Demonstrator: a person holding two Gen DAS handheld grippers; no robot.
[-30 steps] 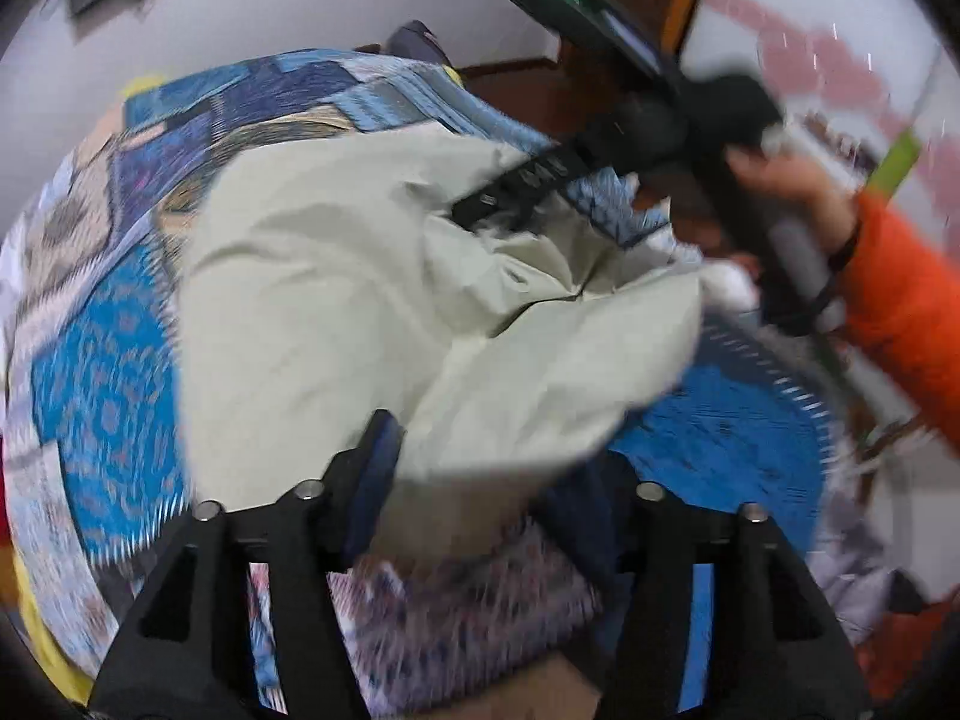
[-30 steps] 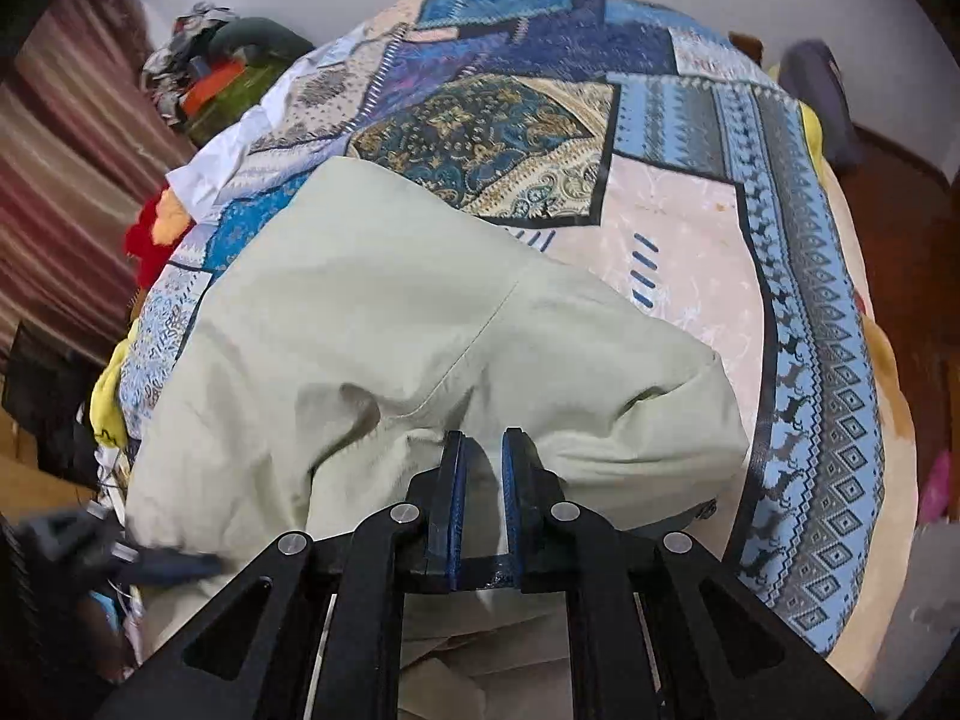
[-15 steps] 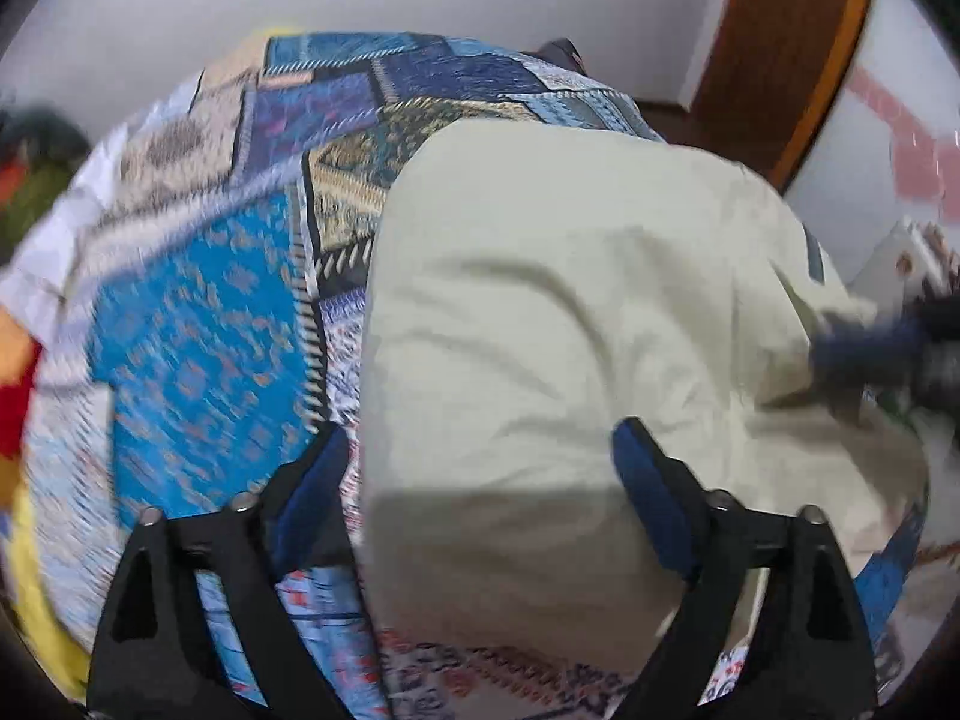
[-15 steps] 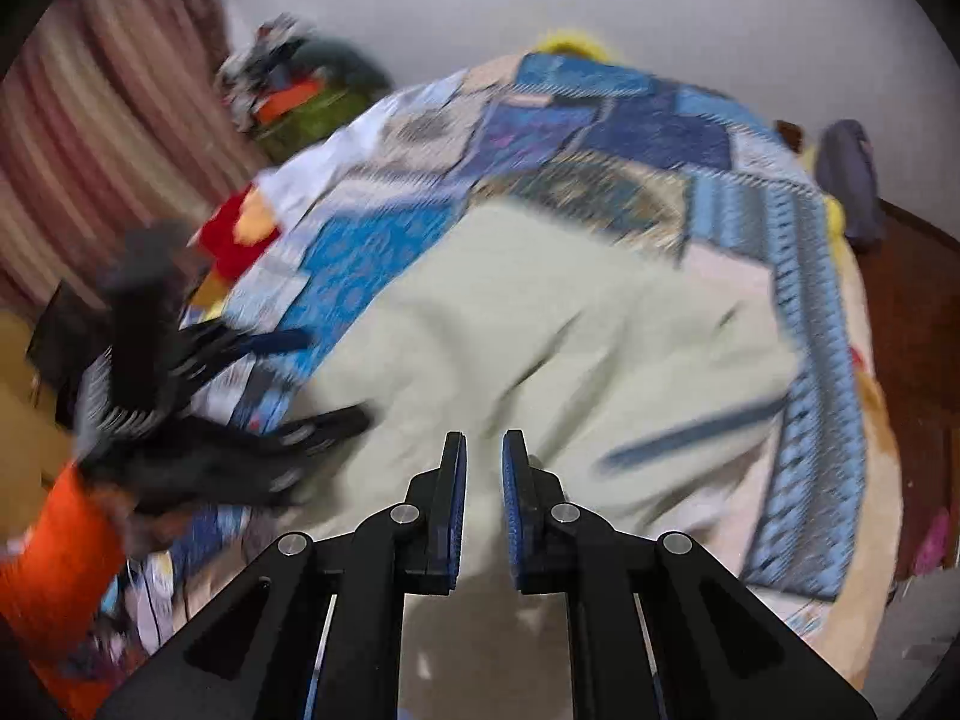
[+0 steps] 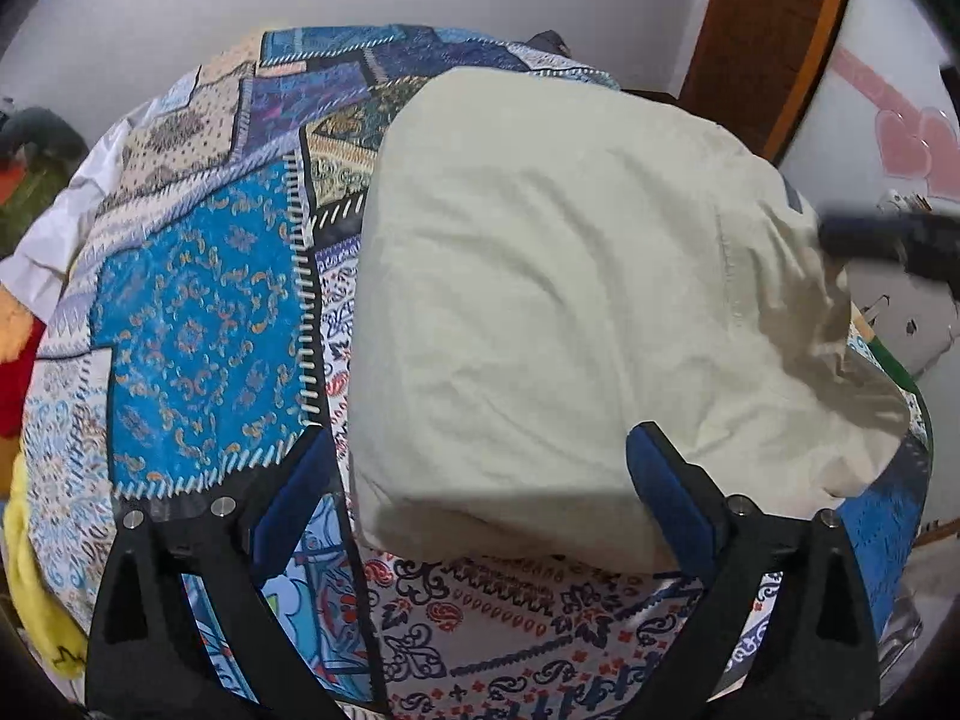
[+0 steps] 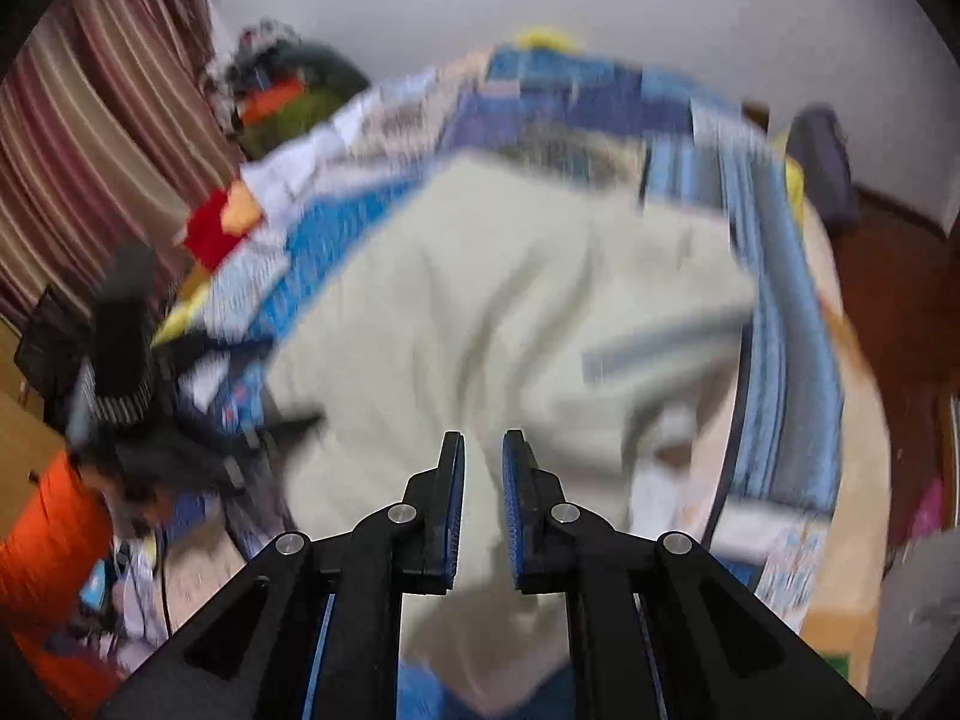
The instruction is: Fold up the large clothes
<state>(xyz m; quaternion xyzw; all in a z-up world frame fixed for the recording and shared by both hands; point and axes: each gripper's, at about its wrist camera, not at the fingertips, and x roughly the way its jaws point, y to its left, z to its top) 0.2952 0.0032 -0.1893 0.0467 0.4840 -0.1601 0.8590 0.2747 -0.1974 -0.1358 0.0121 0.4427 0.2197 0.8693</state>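
Observation:
A large pale beige garment lies folded over on a blue patchwork bedspread. My left gripper is open wide and empty, its blue pads on either side of the garment's near edge. In the blurred right wrist view the same garment fills the middle. My right gripper hovers above the garment's near end with a narrow gap between its blue pads and nothing in it. The right gripper also shows dark and blurred at the right edge of the left wrist view.
A wooden door and a white wall stand beyond the bed. A striped curtain and a heap of clothes lie to the left. A dark red floor runs along the bed's right side.
My left gripper has let go of the garment, opened wide and drawn back. My right gripper has let go of the cloth, pulled away, and its pads have parted a little.

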